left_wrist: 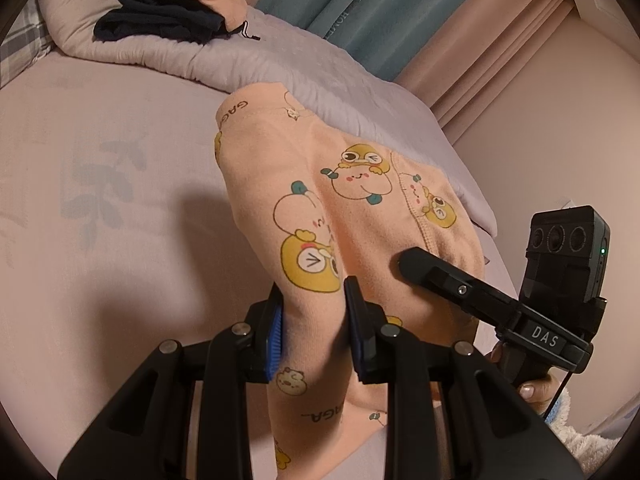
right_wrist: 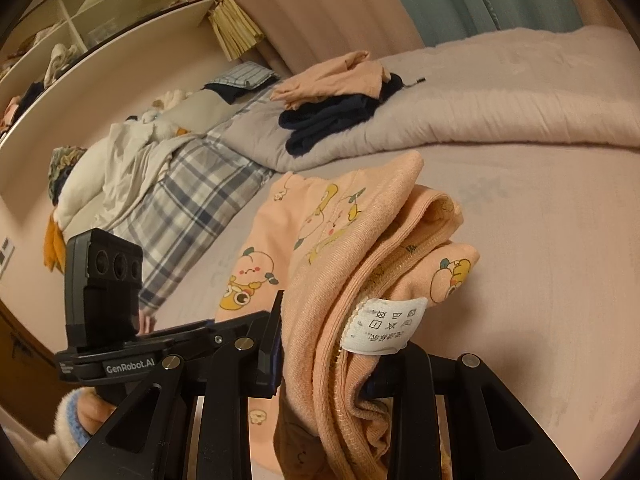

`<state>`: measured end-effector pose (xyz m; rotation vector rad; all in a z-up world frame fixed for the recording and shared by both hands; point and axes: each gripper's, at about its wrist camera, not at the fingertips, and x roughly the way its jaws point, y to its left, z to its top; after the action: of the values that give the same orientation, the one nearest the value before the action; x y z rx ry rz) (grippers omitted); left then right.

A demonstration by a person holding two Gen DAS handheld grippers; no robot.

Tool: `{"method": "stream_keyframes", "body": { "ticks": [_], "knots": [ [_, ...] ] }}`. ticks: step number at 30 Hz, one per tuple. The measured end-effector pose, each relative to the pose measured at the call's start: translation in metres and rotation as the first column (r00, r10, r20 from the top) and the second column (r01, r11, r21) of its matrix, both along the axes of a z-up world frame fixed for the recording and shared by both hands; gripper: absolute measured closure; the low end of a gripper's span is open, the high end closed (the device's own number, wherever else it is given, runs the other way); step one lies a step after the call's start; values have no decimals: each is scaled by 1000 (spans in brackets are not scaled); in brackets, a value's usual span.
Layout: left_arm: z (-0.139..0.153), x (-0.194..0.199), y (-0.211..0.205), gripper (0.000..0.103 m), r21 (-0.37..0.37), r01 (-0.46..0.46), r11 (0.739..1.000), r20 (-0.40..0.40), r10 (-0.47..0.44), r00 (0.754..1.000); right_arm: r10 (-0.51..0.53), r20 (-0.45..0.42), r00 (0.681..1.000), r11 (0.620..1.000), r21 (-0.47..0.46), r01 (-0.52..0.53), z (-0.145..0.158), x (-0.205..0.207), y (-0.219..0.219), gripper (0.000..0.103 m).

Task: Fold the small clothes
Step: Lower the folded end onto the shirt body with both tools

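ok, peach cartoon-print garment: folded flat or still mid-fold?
Mid-fold. The peach garment hangs lifted off the bed, pinched by the left gripper and right gripper, layers bunched.

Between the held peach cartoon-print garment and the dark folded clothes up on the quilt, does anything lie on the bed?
Nothing lies there. In the right wrist view, only bare sheet and the quilt's edge separate the peach garment from the dark clothes.

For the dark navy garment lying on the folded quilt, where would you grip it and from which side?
Grip the dark navy garment by its free near edge, coming from the open bedsheet side. The peach garment overlaps its far end, so that end looks covered.
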<state>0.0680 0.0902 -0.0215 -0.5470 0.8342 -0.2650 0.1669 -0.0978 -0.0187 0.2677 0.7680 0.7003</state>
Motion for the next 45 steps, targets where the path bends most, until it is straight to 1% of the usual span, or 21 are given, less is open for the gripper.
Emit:
{"method": "stream_keyframes", "body": {
  "ticks": [4, 8, 14, 19, 24, 28, 29, 31, 33, 36, 40, 45],
  "knots": [
    [-1, 9, 4, 77, 27, -5, 1000, 6, 5, 1000, -1, 11, 1000, 1000, 1, 1, -1, 11, 3, 72],
    [-10, 18, 7, 77, 44, -13, 999, -13, 14, 1000, -6, -10, 1000, 1000, 7, 6, -11, 22, 5, 72],
    [-35, 31, 11, 77, 65, -21, 998, -71, 26, 997, -15, -76, 997, 1000, 12, 16, -33, 34, 7, 72],
    [-49, 40, 12, 77, 70, -23, 997, -109, 30, 994, -24, -122, 992, 1000, 9, 25, -47, 42, 5, 72],
    [-61, 47, 12, 75, 75, -20, 997, -145, 31, 989, -57, -172, 983, 998, 12, 60, -59, 50, -2, 72],
    [-69, 47, 10, 75, 94, -24, 995, -165, 40, 985, -94, -207, 974, 996, -24, 91, -69, 56, -8, 72],
    [-70, 48, 10, 75, 111, -28, 993, -169, 46, 984, -10, -210, 978, 1000, -29, 4, -72, 58, -9, 72],
    [-72, 47, 10, 75, 132, -33, 991, -179, 57, 982, -40, -229, 972, 998, -60, 27, -80, 62, -12, 72],
    [-74, 47, 12, 74, 131, -36, 991, -181, 60, 982, -54, -247, 968, 997, -60, 40, -84, 64, -17, 72],
    [-76, 47, 12, 73, 166, -40, 985, -180, 71, 981, -69, -241, 968, 995, -84, 50, -85, 64, -18, 69],
    [-77, 44, 9, 72, 191, -37, 981, -175, 72, 982, -80, -237, 968, 994, -93, 59, -85, 64, -20, 67],
    [-77, 43, 8, 72, 198, -37, 980, -174, 72, 982, -110, -240, 965, 991, -100, 88, -86, 64, -29, 65]
  ]
}}
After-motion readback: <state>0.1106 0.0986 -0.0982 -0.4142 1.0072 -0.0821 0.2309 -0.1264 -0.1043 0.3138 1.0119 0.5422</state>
